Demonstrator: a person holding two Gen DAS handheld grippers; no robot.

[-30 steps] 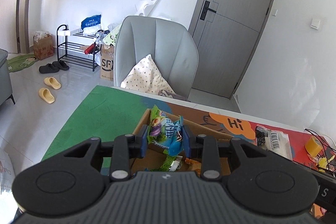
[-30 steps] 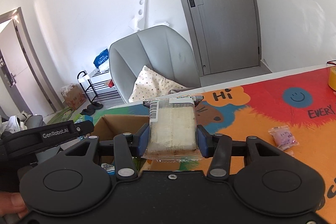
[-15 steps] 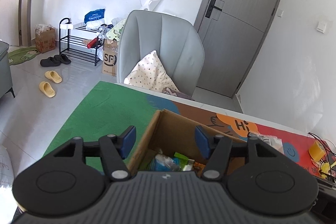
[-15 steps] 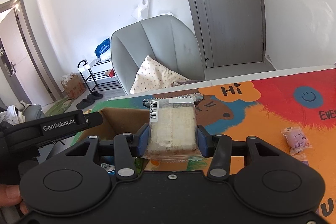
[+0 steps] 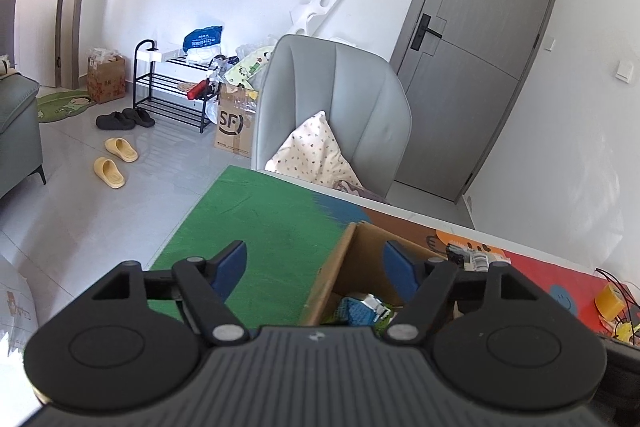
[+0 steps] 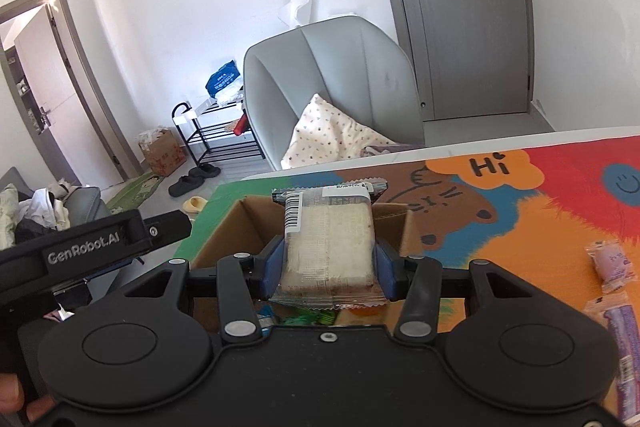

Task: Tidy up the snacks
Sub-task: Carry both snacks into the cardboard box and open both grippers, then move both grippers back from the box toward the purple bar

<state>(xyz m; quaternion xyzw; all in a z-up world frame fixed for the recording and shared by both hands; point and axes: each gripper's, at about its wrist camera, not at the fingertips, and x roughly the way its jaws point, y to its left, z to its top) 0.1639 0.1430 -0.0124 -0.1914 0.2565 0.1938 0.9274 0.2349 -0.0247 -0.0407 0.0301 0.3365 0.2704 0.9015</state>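
An open cardboard box (image 5: 340,267) stands on the colourful table mat; it also shows in the right wrist view (image 6: 224,239). Snack packets (image 5: 362,309) lie inside it. My left gripper (image 5: 316,269) is open and empty, held above the box's left wall. My right gripper (image 6: 328,263) is shut on a clear-wrapped pale cake packet (image 6: 328,243) with a barcode label, held over the box opening. The left gripper's body (image 6: 92,251) shows at the left of the right wrist view.
A pink packet (image 6: 610,263) and a purple one (image 6: 624,339) lie on the mat (image 6: 540,211) at the right. A yellow object (image 5: 608,301) and cables sit at the table's far right. A grey chair (image 5: 332,115) with a cushion stands behind the table.
My left gripper opened and let its green and blue snack packets drop into the box, then drew left. My right gripper carried the cake packet left, over the box.
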